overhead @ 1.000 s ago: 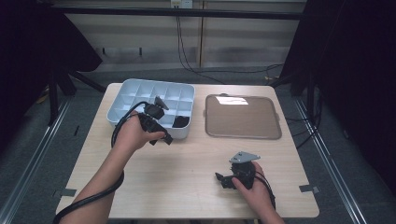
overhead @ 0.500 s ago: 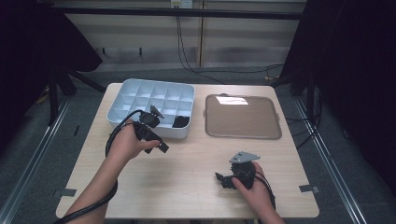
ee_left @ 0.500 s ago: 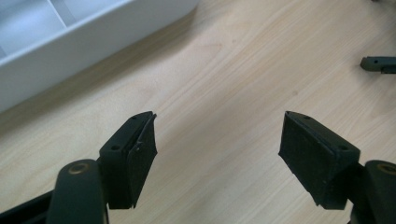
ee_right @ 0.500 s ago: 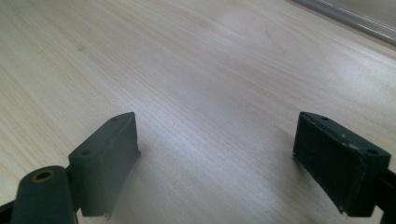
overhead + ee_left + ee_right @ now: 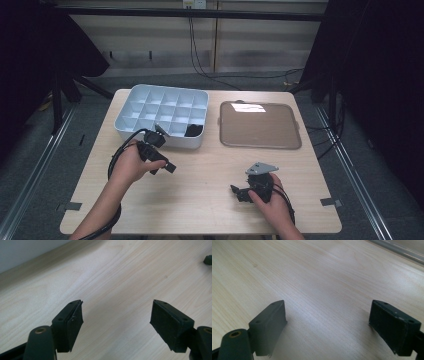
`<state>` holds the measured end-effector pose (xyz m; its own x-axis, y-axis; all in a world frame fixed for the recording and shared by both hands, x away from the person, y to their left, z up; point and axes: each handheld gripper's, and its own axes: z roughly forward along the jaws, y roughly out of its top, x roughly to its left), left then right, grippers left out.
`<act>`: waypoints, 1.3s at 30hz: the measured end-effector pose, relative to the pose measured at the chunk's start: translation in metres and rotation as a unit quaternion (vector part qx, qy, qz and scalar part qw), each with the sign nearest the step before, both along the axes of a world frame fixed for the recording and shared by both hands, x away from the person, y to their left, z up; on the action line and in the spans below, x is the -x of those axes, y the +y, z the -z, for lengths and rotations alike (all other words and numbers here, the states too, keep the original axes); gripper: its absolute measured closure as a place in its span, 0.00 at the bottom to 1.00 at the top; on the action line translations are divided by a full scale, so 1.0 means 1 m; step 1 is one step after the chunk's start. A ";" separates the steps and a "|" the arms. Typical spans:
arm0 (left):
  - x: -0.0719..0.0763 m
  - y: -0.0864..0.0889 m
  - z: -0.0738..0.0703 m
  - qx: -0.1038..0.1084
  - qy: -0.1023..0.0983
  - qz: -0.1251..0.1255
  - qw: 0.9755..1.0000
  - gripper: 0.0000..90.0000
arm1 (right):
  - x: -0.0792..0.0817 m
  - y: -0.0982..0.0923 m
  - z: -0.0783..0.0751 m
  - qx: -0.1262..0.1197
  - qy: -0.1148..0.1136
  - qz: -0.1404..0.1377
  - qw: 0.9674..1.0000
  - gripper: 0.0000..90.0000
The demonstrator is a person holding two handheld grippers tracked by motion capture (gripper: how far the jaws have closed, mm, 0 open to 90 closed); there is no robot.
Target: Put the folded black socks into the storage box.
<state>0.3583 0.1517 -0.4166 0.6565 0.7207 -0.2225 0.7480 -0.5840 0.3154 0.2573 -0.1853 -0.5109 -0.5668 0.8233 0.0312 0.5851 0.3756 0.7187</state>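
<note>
Over on the left sits the white compartment tray (image 5: 162,115), a grid of small cells, and one dark item (image 5: 193,130) lies in a cell of its near row, towards the right end; what it is I cannot make out from up here. Just in front of that tray, the left gripper (image 5: 169,167) hangs low over the bare wooden surface (image 5: 200,200), jaws released and wide apart with nothing between them, as the left gripper view (image 5: 116,320) makes plain: only pale wood grain shows in the gap. That empty spread suggests a hand with nothing to carry, parked near the tray so the cells are within easy reach. A loop of black cable (image 5: 117,155) trails back along the forearm, out of the way. Moving right, the flat brown tray (image 5: 260,125) lies beside the compartment tray, its face bare and catching a glare. Nearer the front edge, the right gripper (image 5: 235,192) rests low on the surface, grey three-cornered plate on top, and the right gripper view (image 5: 328,325) shows its jaws likewise released, holding nothing, well apart from both trays, as if waiting its turn.
</note>
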 end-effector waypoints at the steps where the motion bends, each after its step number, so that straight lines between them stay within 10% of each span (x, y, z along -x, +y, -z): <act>1: 0.001 0.001 0.001 0.000 0.001 -0.001 1.000 0.28 | 0.000 0.000 0.000 0.000 -0.001 -0.001 1.000 0.15; 22: 0.025 0.029 0.045 0.037 -0.016 -0.030 0.999 0.26 | 0.000 0.000 0.000 0.000 0.000 0.000 1.000 0.15; 39: 0.041 0.039 0.068 0.067 -0.085 0.023 0.994 0.17 | 0.000 0.000 0.000 0.001 0.001 0.001 1.000 0.15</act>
